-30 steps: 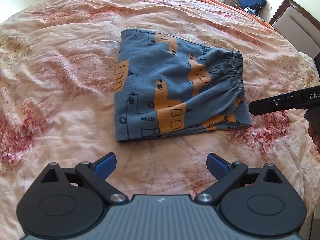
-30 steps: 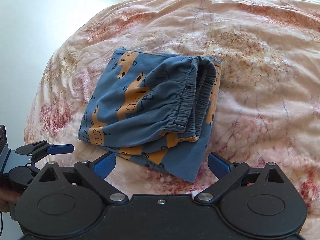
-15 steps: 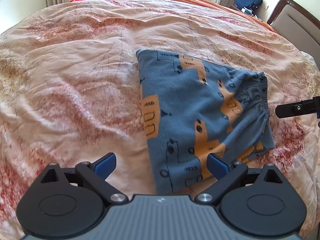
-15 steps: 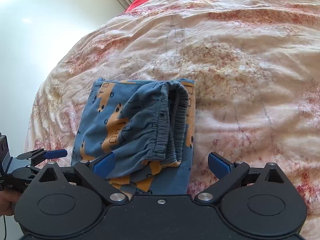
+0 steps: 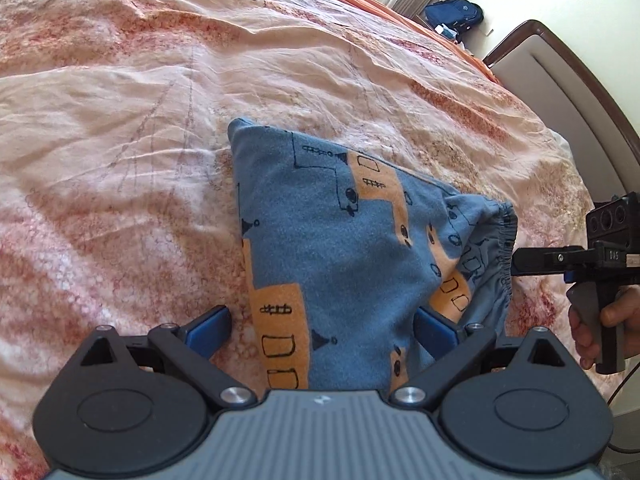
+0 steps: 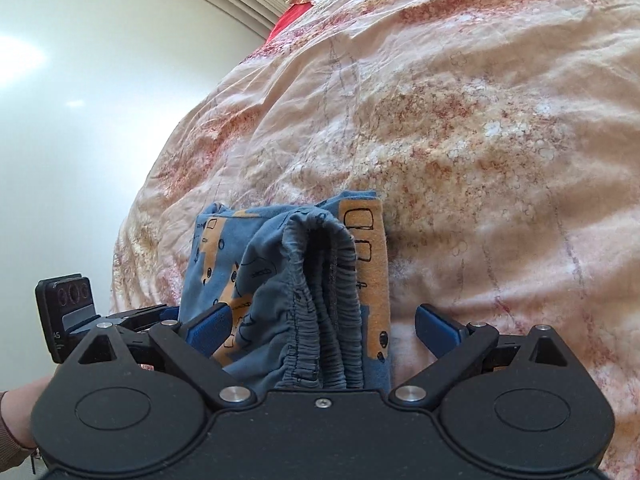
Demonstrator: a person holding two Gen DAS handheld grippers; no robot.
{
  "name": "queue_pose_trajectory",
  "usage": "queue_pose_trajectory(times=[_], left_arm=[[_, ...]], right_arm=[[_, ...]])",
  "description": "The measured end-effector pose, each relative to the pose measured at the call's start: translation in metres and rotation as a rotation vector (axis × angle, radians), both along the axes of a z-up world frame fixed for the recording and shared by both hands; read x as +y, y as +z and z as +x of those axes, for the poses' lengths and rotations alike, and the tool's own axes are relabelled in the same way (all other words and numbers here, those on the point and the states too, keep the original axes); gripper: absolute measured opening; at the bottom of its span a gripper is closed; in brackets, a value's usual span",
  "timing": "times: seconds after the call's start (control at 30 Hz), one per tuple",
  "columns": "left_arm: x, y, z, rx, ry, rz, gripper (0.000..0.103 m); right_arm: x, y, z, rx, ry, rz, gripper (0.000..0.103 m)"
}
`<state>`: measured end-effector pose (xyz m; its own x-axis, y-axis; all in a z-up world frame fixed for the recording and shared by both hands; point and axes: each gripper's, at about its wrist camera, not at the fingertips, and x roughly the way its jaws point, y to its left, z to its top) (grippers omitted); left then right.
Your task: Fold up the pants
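The folded blue pants with orange patches point(image 5: 344, 248) lie on the bed, elastic waistband at their right end. My left gripper point(image 5: 320, 326) is open, and the near edge of the pants lies between its blue fingers. In the right wrist view the pants point(image 6: 304, 280) show their gathered waistband end. My right gripper point(image 6: 320, 324) is open with the waistband between its fingers. From the left wrist view the right gripper point(image 5: 520, 262) reaches the waistband from the right. The left gripper point(image 6: 132, 316) shows at the pants' left side.
A peach and red patterned bedspread point(image 5: 140, 140) covers the bed. A headboard point(image 5: 560, 80) stands at the right, with a blue bag point(image 5: 454, 14) on the floor beyond. A pale wall point(image 6: 100, 80) lies past the bed's left edge.
Both grippers have moved in close to the pants, which now lie between each pair of open fingers. The pants keep their folded shape.
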<state>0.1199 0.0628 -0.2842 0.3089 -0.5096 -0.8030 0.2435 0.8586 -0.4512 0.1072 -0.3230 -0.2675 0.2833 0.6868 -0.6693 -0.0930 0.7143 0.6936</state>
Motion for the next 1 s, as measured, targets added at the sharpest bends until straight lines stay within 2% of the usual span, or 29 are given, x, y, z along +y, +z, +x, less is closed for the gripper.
queue_pose_trajectory(times=[0.17, 0.33, 0.5, 0.57, 0.63, 0.7, 0.8, 0.87, 1.0], left_arm=[[0.001, -0.007, 0.009, 0.027, -0.012, -0.062, 0.101], [-0.003, -0.014, 0.013, 0.048, 0.001, -0.106, 0.101], [-0.016, -0.014, 0.016, 0.041, -0.017, -0.097, 0.101], [-0.02, -0.012, 0.016, 0.041, -0.017, -0.065, 0.096], [-0.021, -0.011, 0.016, 0.039, -0.015, -0.033, 0.092], [-0.021, -0.01, 0.016, 0.041, -0.003, -0.027, 0.088], [-0.018, -0.007, 0.016, 0.042, 0.014, -0.032, 0.079], [-0.017, -0.004, 0.015, 0.038, 0.024, -0.035, 0.069], [-0.017, 0.001, 0.013, 0.031, 0.027, -0.031, 0.063]], right_arm=[[-0.009, -0.012, -0.002, 0.014, 0.001, 0.063, 0.098], [-0.017, -0.025, -0.004, 0.043, -0.046, 0.138, 0.098], [-0.01, -0.031, -0.002, 0.056, -0.007, 0.185, 0.087], [-0.009, -0.031, -0.001, 0.058, -0.001, 0.186, 0.081], [-0.013, -0.033, -0.001, 0.07, -0.01, 0.192, 0.07], [-0.018, -0.036, 0.0, 0.079, -0.01, 0.179, 0.053], [-0.022, -0.035, -0.001, 0.087, -0.002, 0.193, 0.051], [-0.021, -0.032, -0.002, 0.081, 0.007, 0.191, 0.049], [-0.018, -0.03, -0.003, 0.063, 0.02, 0.165, 0.043]])
